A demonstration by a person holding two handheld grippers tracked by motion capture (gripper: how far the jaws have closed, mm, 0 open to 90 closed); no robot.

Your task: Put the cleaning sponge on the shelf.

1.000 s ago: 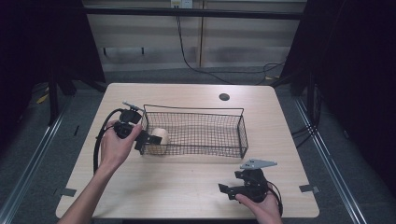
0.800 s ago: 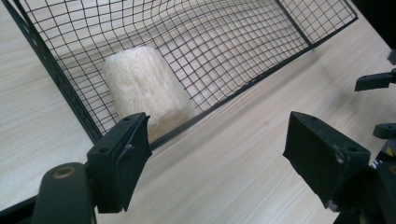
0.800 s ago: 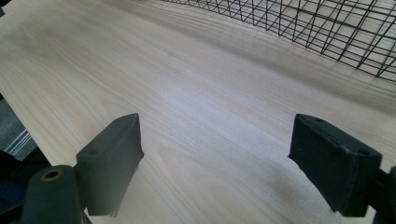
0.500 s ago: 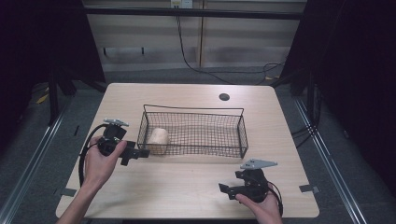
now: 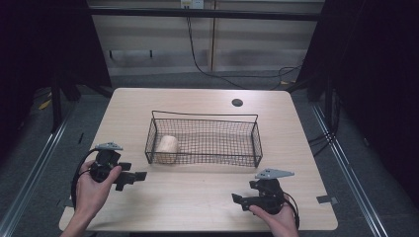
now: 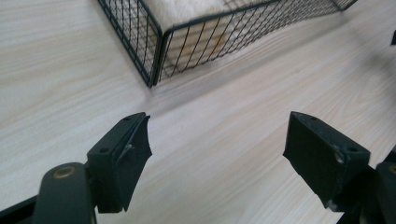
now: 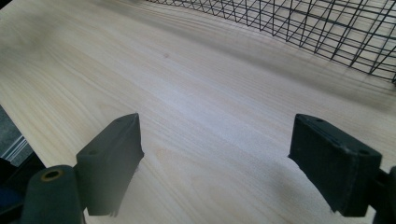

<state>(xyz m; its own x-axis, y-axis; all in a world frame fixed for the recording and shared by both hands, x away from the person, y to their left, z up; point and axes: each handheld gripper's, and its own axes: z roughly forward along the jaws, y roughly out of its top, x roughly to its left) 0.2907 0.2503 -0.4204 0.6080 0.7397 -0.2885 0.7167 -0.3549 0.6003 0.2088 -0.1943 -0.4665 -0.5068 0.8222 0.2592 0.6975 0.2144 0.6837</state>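
A black wire basket (image 5: 257,143) stands in the middle of the light wooden table (image 5: 197,197). A pale cream roll (image 5: 167,148) lies inside its left end, seen through the mesh in the left gripper view as the roll (image 6: 187,9). My left gripper (image 5: 140,176) rests low at the table's front left, apart from the basket's near left corner (image 6: 154,79), open with nothing between its fingers. My right gripper (image 5: 237,200) sits near the front right edge, open and empty, its jaws pointing left over bare wood with the basket's mesh (image 7: 327,32) beyond.
A small dark round hole (image 5: 237,102) marks the table's far side. The floor around is dark, with metal rails at left and right and a cable on the floor behind the table. Bare wood lies between the two grippers.
My left gripper has let go of the roll, which now lies in the basket. It has drawn back from the basket's left end toward the front left of the table. The right gripper has stayed put.
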